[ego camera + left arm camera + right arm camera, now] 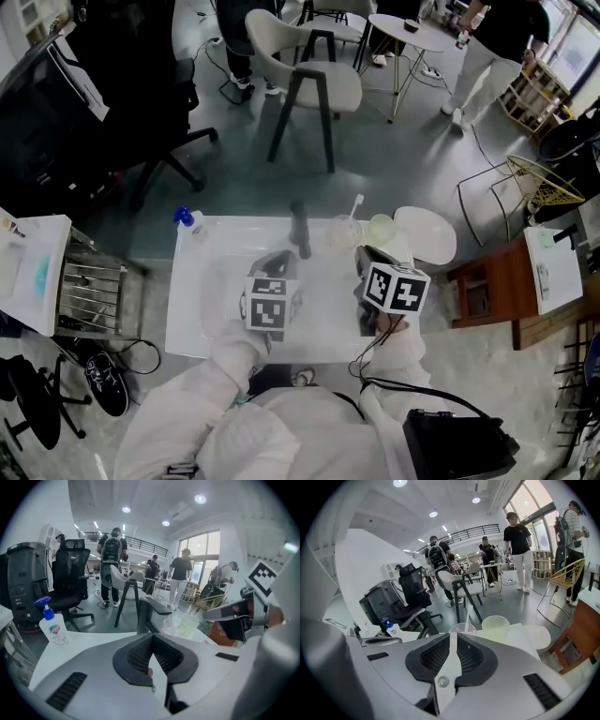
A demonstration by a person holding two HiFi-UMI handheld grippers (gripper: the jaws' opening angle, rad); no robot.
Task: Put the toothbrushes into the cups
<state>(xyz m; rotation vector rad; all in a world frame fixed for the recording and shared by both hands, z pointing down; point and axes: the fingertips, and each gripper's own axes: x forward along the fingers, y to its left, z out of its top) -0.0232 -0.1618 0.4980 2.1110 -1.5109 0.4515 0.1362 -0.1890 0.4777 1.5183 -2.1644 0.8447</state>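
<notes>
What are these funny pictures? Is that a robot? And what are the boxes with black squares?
It's not a robot. A person in white holds a grabbing tool in each hand: the left tool and the right tool. The boxes with black squares are parts of those tools. One picture comes from a camera on the person's head, looking down. The other two come from cameras riding on each tool. On the white table stand a spray bottle with a blue top, a clear cup with a white toothbrush in it, and a pale green cup. Both tools look closed, holding nothing I can see.
</notes>
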